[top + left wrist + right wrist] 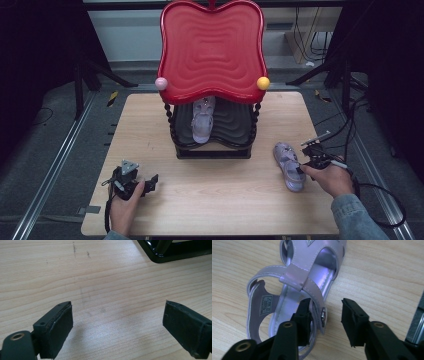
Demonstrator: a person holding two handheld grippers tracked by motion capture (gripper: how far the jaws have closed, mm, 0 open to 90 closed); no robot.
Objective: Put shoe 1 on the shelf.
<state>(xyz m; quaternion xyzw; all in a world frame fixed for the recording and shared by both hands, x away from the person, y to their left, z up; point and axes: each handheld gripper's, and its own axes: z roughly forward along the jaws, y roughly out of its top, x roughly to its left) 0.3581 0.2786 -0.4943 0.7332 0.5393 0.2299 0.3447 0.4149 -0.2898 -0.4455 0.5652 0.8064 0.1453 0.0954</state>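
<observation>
Glossy lilac strapped sandal (294, 290) flat on pale wood-grain table (374, 272), buckled side strap between right gripper (325, 315) jaws, partly parted, padded black, one inside the shoe; left gripper (117, 322) wide over bare wood

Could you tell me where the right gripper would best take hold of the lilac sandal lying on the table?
Probably the buckle-side wall of the sandal, near the ankle strap. It stands up thin from the sole, and the right gripper already straddles it from the heel end, one of its fingers inside the shoe.
</observation>
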